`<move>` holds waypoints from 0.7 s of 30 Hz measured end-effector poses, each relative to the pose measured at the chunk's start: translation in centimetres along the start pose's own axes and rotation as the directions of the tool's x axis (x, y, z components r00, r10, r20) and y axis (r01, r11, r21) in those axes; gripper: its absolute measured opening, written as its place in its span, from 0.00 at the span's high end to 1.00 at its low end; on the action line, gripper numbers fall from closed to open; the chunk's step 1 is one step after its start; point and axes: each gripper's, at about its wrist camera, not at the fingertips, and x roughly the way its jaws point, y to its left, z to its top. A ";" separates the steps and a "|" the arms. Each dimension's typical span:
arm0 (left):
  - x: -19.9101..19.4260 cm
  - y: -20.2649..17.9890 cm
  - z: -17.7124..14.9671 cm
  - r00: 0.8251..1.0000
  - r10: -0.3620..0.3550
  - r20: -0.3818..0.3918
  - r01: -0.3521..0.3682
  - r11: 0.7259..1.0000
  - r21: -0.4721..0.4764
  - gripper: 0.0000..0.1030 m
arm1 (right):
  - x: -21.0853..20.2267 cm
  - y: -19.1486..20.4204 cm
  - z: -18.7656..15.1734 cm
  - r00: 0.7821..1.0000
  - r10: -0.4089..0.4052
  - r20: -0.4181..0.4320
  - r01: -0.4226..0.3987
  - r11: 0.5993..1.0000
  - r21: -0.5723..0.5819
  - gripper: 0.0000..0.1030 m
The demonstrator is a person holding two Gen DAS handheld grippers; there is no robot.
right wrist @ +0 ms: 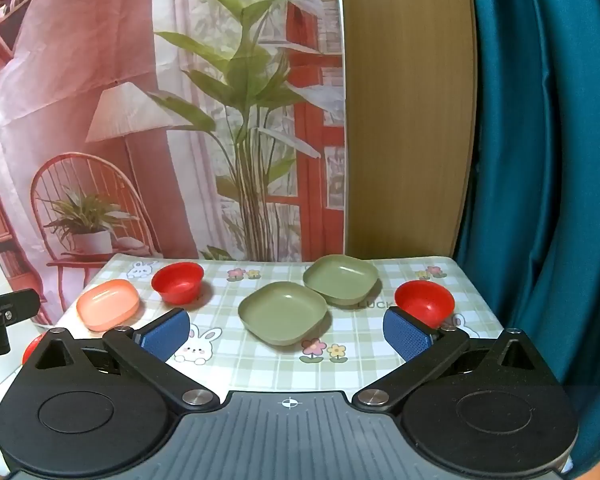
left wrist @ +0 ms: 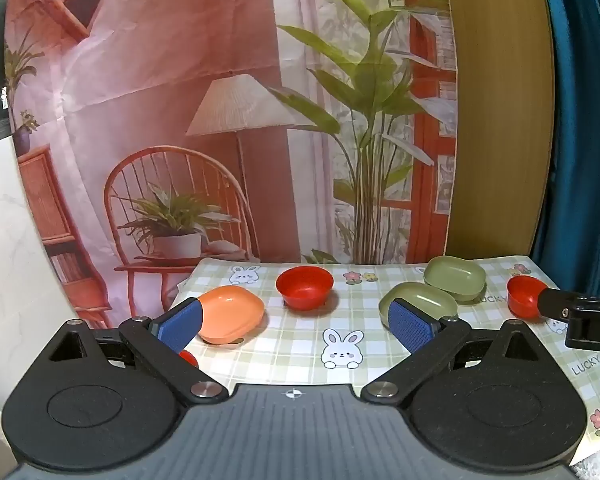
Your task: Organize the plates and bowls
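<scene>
On a checked tablecloth (right wrist: 260, 360) lie an orange plate (left wrist: 230, 314) (right wrist: 108, 305), two green plates (right wrist: 283, 311) (right wrist: 341, 278), and red bowls: one at the back (left wrist: 305, 287) (right wrist: 177, 281), one at the right (right wrist: 425, 302) (left wrist: 524, 295), and part of one at the near left (right wrist: 30, 348) (left wrist: 189, 358). My left gripper (left wrist: 296, 326) is open and empty, hovering in front of the orange plate and a green plate (left wrist: 420, 304). My right gripper (right wrist: 286, 334) is open and empty, just before the nearer green plate.
A printed backdrop cloth (left wrist: 220, 120) hangs behind the table. A wooden panel (right wrist: 408, 120) and a teal curtain (right wrist: 540, 160) stand at the back right. The table's left edge (left wrist: 180, 292) drops off beside the orange plate. The right gripper's body (left wrist: 588, 324) shows in the left wrist view.
</scene>
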 end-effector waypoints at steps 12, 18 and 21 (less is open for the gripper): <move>-0.8 0.2 0.2 1.000 0.001 0.023 -0.001 1.000 0.000 0.03 | -0.1 -0.1 -0.1 1.000 0.000 0.002 0.000 1.000 0.000 0.00; -0.6 0.2 0.1 1.000 0.004 0.021 -0.004 1.000 -0.005 0.03 | 0.0 -0.1 0.0 1.000 0.000 0.004 0.000 1.000 0.001 0.00; -0.6 0.2 0.1 1.000 0.004 0.019 -0.004 1.000 -0.007 0.03 | 0.0 -0.1 0.0 1.000 0.000 0.004 0.000 1.000 0.001 0.00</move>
